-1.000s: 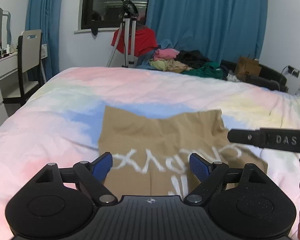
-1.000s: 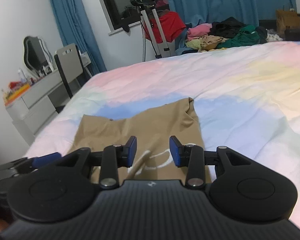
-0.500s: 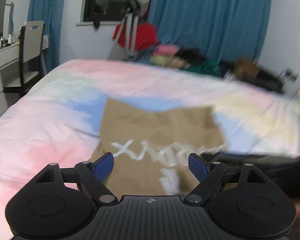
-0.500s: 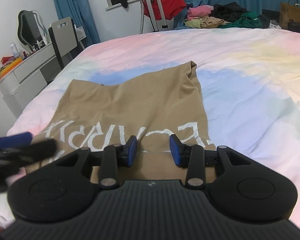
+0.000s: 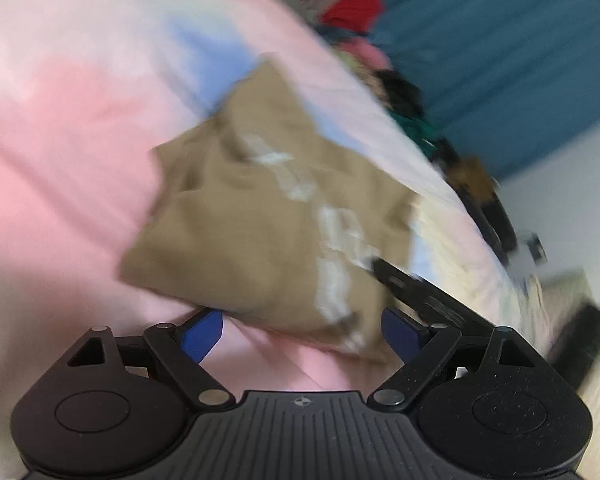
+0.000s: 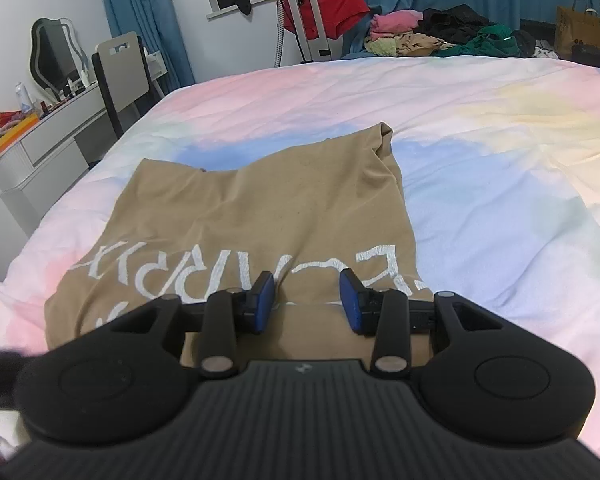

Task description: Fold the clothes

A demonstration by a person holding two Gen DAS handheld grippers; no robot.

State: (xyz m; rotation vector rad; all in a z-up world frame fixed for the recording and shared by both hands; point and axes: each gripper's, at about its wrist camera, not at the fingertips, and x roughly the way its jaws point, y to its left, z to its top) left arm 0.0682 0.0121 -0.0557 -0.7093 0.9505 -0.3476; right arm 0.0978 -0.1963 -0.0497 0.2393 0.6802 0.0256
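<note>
Shirt [image 6: 252, 216]: soft, light, limp; I'd pinch the near hem.
Left gripper [image 5: 300, 334]: jaws wide, empty.
Right gripper [image 6: 306, 300]: jaws narrow, empty.

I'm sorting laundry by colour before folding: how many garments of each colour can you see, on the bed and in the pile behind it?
Tan: 2, the tan shirt on the bed and one in the pile
Red: 1
Pink: 1
Black: 1
Green: 1
Pale yellow: 1
Total: 7; more may be buried.

Each claw [image 6: 306, 300] is black ribbed plastic with blue pads [image 6: 265, 300] and silver pivot screws [image 6: 389, 364].
</note>
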